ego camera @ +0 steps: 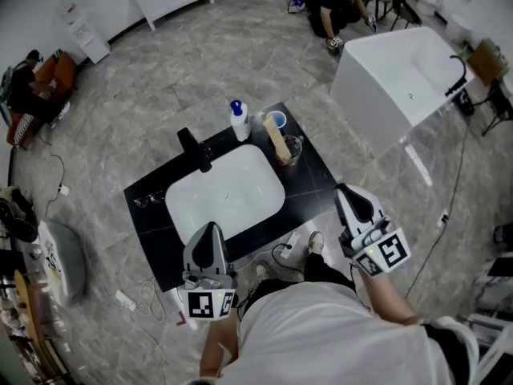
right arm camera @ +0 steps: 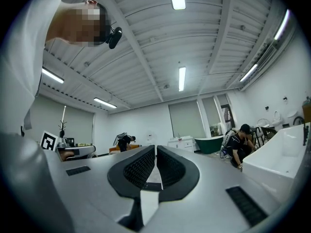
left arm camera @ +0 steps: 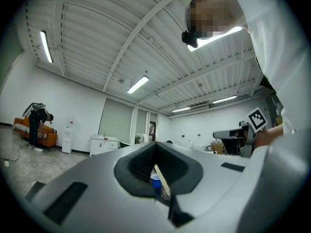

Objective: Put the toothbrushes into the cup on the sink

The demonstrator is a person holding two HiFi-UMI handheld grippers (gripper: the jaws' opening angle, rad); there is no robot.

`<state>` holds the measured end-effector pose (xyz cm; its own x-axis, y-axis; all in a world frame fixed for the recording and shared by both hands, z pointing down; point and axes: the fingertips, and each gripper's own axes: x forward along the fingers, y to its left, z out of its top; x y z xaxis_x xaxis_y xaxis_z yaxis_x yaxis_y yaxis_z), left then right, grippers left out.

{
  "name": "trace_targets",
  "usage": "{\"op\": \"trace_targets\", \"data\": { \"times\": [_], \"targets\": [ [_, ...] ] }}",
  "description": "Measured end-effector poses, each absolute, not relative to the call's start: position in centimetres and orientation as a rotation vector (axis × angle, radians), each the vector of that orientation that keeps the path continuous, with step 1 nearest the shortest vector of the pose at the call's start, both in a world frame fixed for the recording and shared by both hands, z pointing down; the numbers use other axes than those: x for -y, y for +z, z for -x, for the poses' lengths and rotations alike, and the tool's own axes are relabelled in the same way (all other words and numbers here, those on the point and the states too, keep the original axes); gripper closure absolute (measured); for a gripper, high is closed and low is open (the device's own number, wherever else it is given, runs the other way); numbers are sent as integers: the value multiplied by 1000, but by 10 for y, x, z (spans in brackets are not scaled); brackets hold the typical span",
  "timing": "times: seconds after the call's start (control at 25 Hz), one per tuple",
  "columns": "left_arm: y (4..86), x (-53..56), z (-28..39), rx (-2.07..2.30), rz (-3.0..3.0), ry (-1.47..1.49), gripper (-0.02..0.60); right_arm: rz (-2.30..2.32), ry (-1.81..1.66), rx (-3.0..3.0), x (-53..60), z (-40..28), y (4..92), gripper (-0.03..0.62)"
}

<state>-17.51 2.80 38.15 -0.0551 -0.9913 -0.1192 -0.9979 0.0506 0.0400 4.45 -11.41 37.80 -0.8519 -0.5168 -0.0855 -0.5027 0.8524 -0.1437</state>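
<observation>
A black counter [ego camera: 313,179] holds a white sink basin [ego camera: 224,192]. At its far right stand a blue cup [ego camera: 276,119] and a clear glass cup [ego camera: 292,150], with a tan stick-like bundle [ego camera: 277,139] leaning in the glass; I cannot tell whether these are toothbrushes. My left gripper [ego camera: 210,228] hovers at the counter's near edge, shut and empty. In the left gripper view, the left gripper [left arm camera: 155,144] points at the blue cup [left arm camera: 155,182]. My right gripper [ego camera: 345,189] hangs off the counter's right corner. In its own view the right gripper [right arm camera: 155,147] is shut with nothing held.
A black faucet [ego camera: 193,146] and a white bottle with a blue cap [ego camera: 239,122] stand behind the basin, and eyeglasses [ego camera: 148,200] lie at its left. A white bathtub [ego camera: 413,74] stands to the right. A person [ego camera: 333,2] crouches beyond. Cables [ego camera: 144,295] lie on the floor.
</observation>
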Motion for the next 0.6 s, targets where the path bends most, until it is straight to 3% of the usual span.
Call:
{"op": "trace_targets", "data": {
  "times": [0.6],
  "targets": [
    [373, -46, 182, -2196, 2136, 202, 580, 809, -166, -2885, 89, -38, 369, 553]
  ]
}}
